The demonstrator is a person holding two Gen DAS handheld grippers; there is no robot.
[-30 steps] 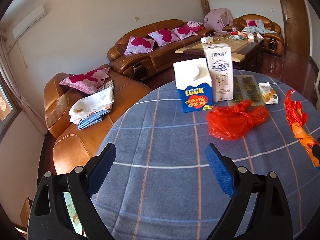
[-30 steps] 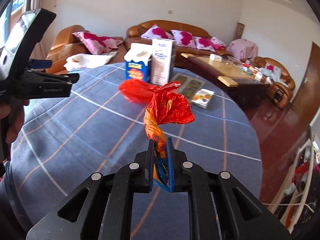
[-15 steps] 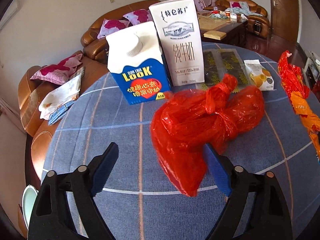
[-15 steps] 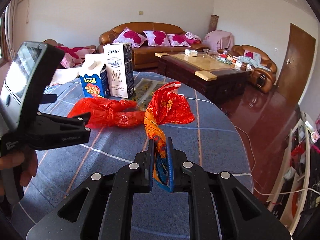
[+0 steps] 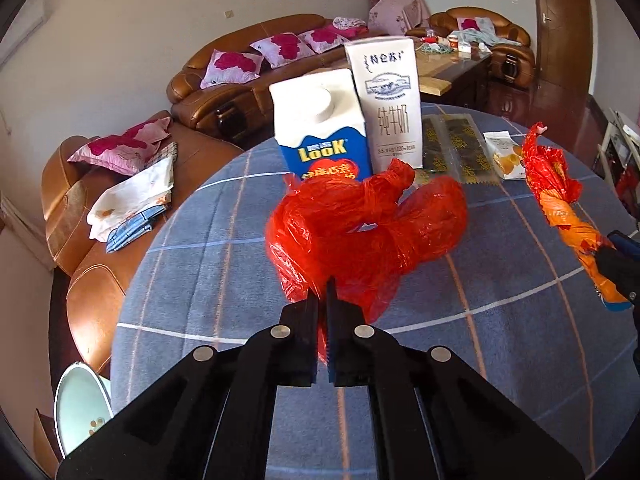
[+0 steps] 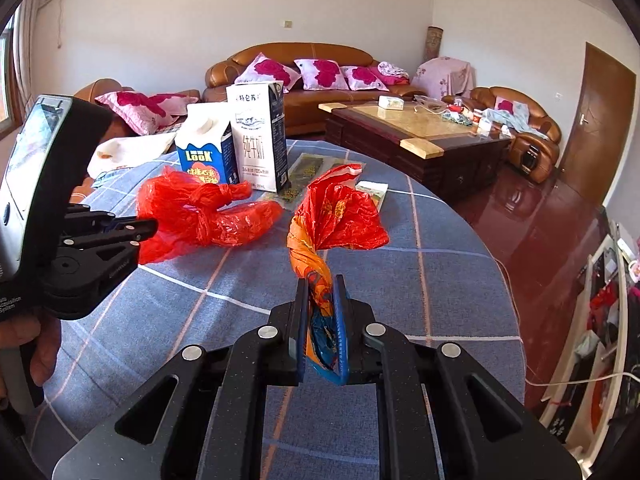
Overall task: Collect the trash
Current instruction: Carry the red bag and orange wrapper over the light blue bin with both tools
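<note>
Left gripper (image 5: 323, 292) was clenched on the near edge of the red bag (image 5: 368, 224), thin plastic pinched between the pads; rest of the bag, knotted, lay on the table (image 5: 200, 272) near its middle. Right gripper (image 6: 322, 292) was clamped on the twisted orange wrapper (image 6: 336, 220), which stood up from the jaws and flared red at the top, held above the table just right of the bag. Blue carton (image 5: 320, 136) and white carton (image 5: 390, 100) stood upright, touching side by side, toward the table's far edge right behind the bag. Two dark sachets (image 5: 456, 148) and a small snack pack (image 5: 504, 154) lay flat to the right of the cartons near the far edge. A hand (image 6: 44, 352) gripped the left tool's handle
</note>
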